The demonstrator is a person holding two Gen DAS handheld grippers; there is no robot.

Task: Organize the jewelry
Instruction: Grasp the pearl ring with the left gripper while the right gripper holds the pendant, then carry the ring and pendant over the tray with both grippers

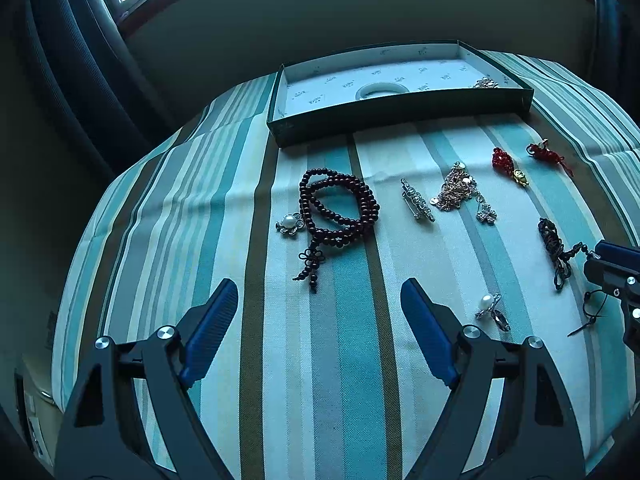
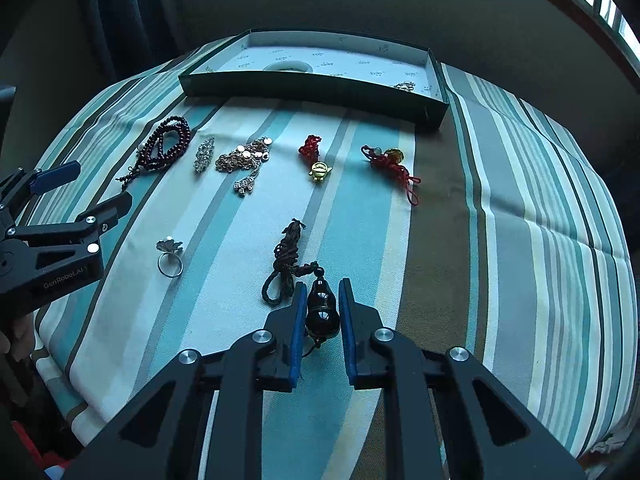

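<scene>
Dark-green cardboard forms the shallow box (image 2: 312, 88) at the far edge of the striped tablecloth (image 2: 500, 240), and it holds little so far: a pale ring-shaped bangle (image 2: 287, 67) and one small silvery piece (image 2: 404, 86) in its right corner. Most of the jewelry lies outside it. A dark red bead necklace (image 1: 340, 204), a pearl flower brooch (image 1: 289, 224), a silver bar brooch (image 1: 418, 200), a tangled rose-gold chain (image 1: 460, 192), two red knotted charms (image 2: 316, 156) (image 2: 390, 164) and a pearl ring (image 1: 492, 310) are spread across the cloth.

The right gripper (image 2: 323, 312) has its pads clamped on a black gourd pendant (image 2: 322, 308), whose brown braided cord (image 2: 286, 260) trails on the cloth. The left gripper (image 1: 320, 332) hangs with fingers wide and empty, short of the bead necklace. By my judgement the sorting is barely begun.
</scene>
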